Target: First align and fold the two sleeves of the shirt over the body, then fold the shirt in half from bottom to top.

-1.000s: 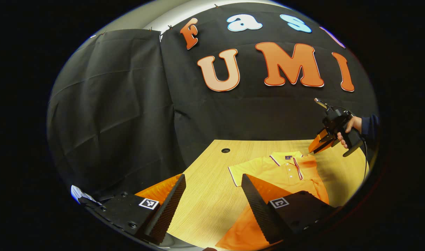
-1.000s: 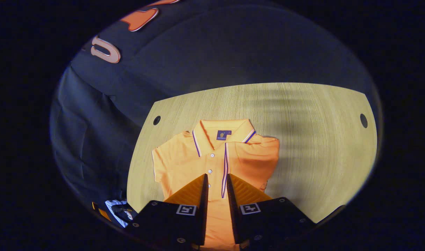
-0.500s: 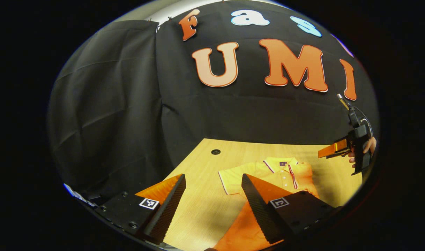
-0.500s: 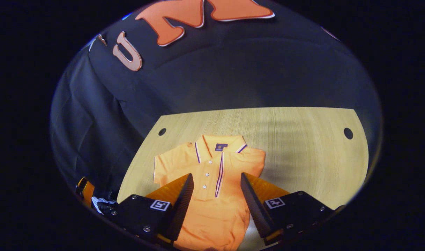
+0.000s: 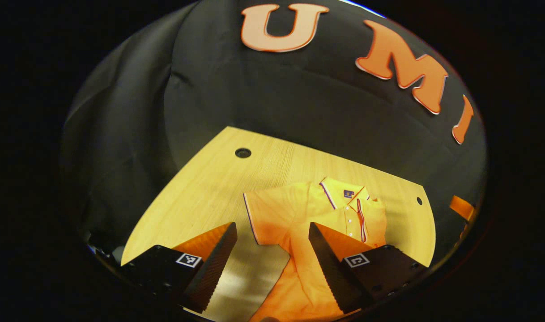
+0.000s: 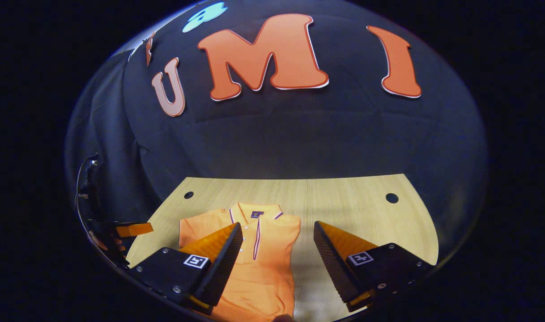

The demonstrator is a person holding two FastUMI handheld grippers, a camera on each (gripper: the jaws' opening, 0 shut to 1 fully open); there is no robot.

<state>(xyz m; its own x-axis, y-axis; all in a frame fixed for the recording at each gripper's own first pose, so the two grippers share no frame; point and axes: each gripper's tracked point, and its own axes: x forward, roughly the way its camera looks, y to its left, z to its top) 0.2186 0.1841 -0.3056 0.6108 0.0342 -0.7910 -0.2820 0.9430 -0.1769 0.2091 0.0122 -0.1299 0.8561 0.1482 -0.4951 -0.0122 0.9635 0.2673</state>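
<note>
An orange polo shirt (image 5: 299, 212) lies flat on the wooden table (image 5: 201, 188), collar towards the far wall. In the right gripper view the shirt (image 6: 259, 264) shows one sleeve (image 6: 193, 228) spread out to the left, while its other side ends in a straight folded edge. My left gripper (image 5: 272, 227) is open above the table, its fingers either side of the spread sleeve (image 5: 263, 214), touching nothing. My right gripper (image 6: 278, 225) is open too, held back from the shirt's lower half. The other gripper's finger (image 6: 134, 230) shows at the left edge.
The table has a round hole near each far corner (image 5: 243, 153) (image 6: 392, 197). Black cloth walls stand close behind the table's far and left sides. Bare wood (image 6: 357, 210) lies to the right of the shirt.
My right gripper has opened and drawn back and up from the shirt. My left gripper has tipped down and swung towards the spread sleeve.
</note>
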